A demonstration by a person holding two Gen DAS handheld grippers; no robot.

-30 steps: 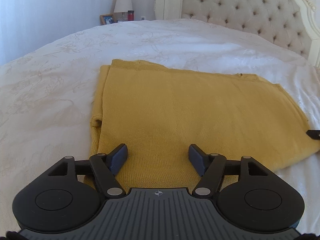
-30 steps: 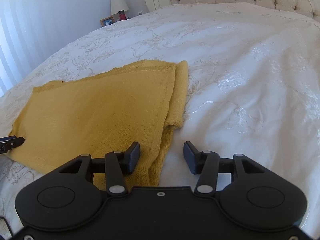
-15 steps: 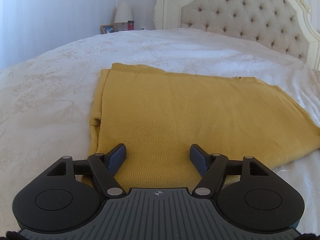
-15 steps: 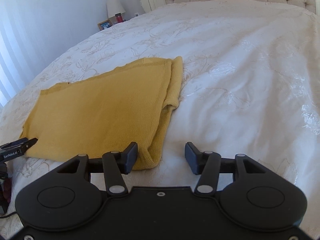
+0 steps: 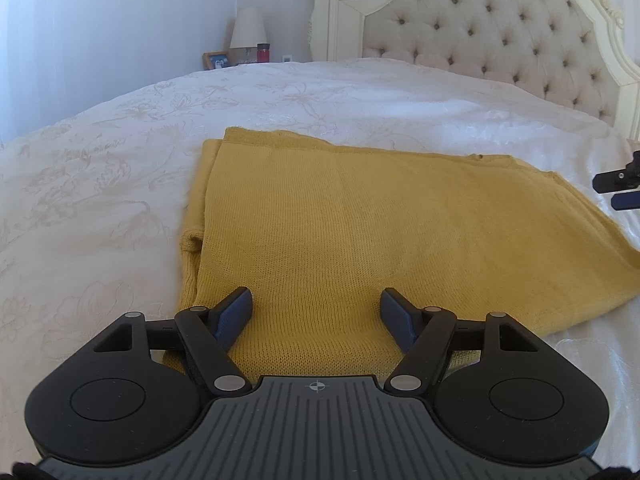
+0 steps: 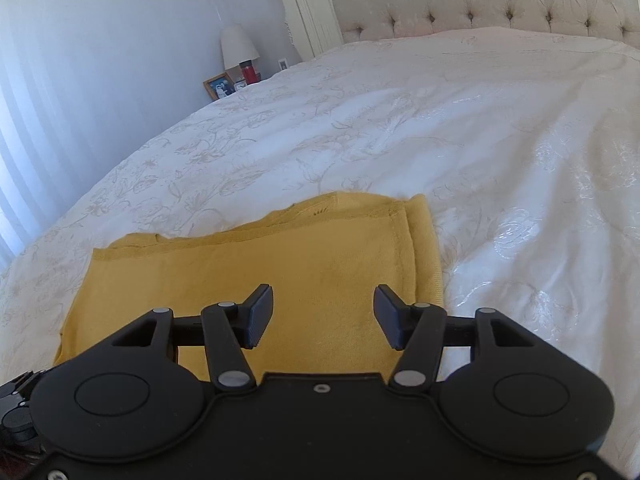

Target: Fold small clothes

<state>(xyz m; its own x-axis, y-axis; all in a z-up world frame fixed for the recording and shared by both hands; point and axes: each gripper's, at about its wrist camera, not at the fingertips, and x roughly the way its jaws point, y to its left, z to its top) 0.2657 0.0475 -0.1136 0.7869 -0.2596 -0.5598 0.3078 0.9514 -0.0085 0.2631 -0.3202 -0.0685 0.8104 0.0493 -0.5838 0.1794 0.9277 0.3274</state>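
A mustard-yellow knit garment [image 5: 380, 236] lies folded flat on the white bedspread [image 5: 100, 184]. It also shows in the right wrist view [image 6: 280, 264]. My left gripper [image 5: 316, 312] is open and empty, its fingers over the garment's near edge. My right gripper [image 6: 323, 316] is open and empty, above the garment's right part near its folded edge. The right gripper's fingertips [image 5: 618, 190] show at the far right of the left wrist view, beside the garment.
A tufted cream headboard [image 5: 500, 32] stands at the far end of the bed. A nightstand beside it holds a lamp [image 5: 248, 34], a red cup [image 5: 263, 52] and a picture frame [image 5: 216, 60]. A pale curtain [image 6: 60, 120] hangs on the left.
The right gripper has lifted and moved left and forward over the garment. The left gripper has tilted up slightly and stays at the near edge. Both stay open.
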